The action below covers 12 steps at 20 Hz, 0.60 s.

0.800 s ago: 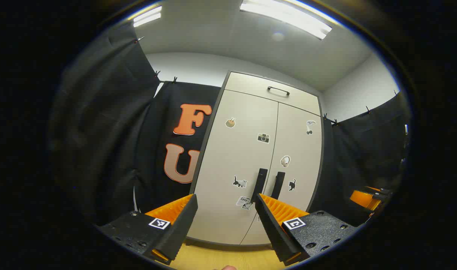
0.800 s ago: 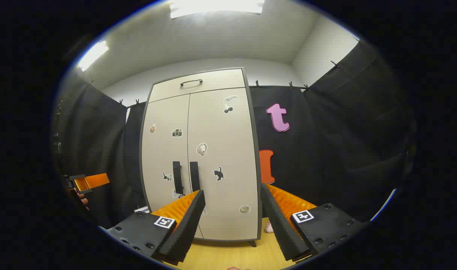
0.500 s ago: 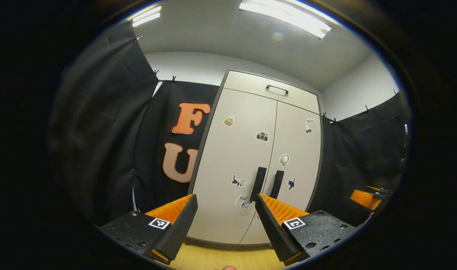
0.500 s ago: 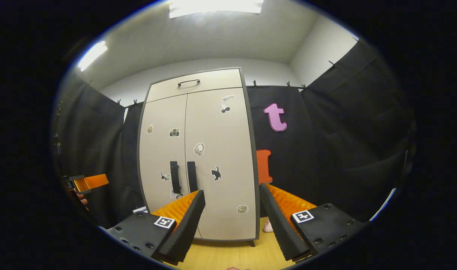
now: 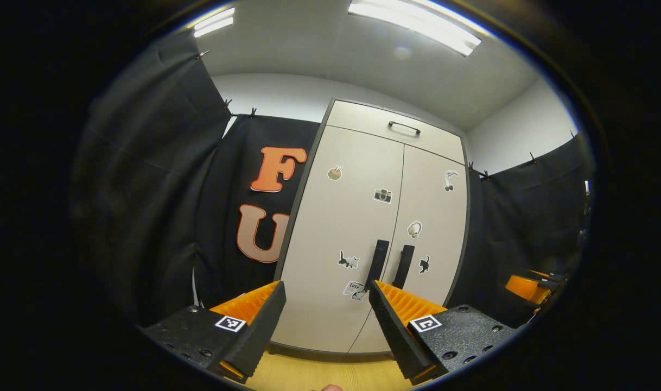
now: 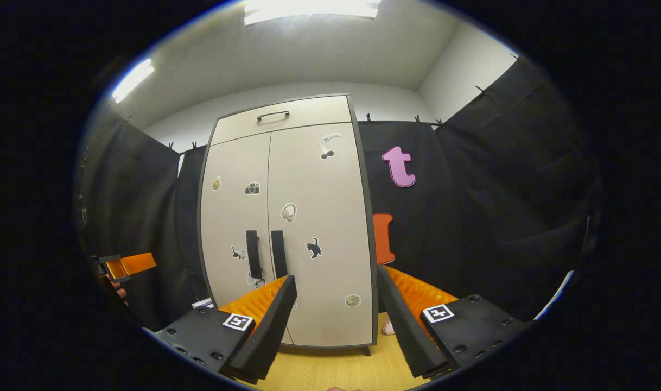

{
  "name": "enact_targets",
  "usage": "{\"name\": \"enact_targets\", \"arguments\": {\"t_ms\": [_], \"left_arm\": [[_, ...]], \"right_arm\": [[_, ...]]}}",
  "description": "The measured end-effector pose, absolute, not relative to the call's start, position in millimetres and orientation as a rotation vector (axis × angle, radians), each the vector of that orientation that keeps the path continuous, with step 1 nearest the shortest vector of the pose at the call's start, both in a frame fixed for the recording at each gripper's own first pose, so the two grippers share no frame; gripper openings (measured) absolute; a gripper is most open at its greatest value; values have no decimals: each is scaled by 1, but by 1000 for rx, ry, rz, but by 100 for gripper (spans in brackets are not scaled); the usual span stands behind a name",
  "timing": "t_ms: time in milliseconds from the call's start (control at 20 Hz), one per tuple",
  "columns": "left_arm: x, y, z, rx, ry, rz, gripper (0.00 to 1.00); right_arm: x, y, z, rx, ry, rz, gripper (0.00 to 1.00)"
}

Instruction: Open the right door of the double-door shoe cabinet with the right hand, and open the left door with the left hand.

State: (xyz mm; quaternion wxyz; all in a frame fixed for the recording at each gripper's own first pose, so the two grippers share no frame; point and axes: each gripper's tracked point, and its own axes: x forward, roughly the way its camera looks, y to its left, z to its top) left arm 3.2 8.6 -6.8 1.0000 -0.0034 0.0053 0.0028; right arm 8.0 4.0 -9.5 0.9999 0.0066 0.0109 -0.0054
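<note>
A booth hung with black cloth, under ceiling lights, with a pale wood floor (image 6: 357,369). At the centre of both views stands a tall beige shoe cabinet (image 5: 357,163), its 2 doors closed. The left door (image 5: 336,239) and right door (image 6: 322,217) carry small stickers, and 2 dark vertical handles (image 5: 378,260) sit side by side near the middle seam. At the bottom of each view, the left gripper (image 5: 326,317) and right gripper (image 6: 336,315) are spread wide, grasping nothing, well apart from the cabinet.
</note>
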Motion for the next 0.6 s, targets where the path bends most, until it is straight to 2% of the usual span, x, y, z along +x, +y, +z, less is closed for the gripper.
{"name": "enact_targets", "arguments": {"t_ms": [150,600], "left_arm": [[5,14,-12,-4,20,21,94],[7,23,-15,-6,24,32,95]], "right_arm": [[16,5,-10,22,32,-27,97],[85,68,15,-58,27,56,98]]}}
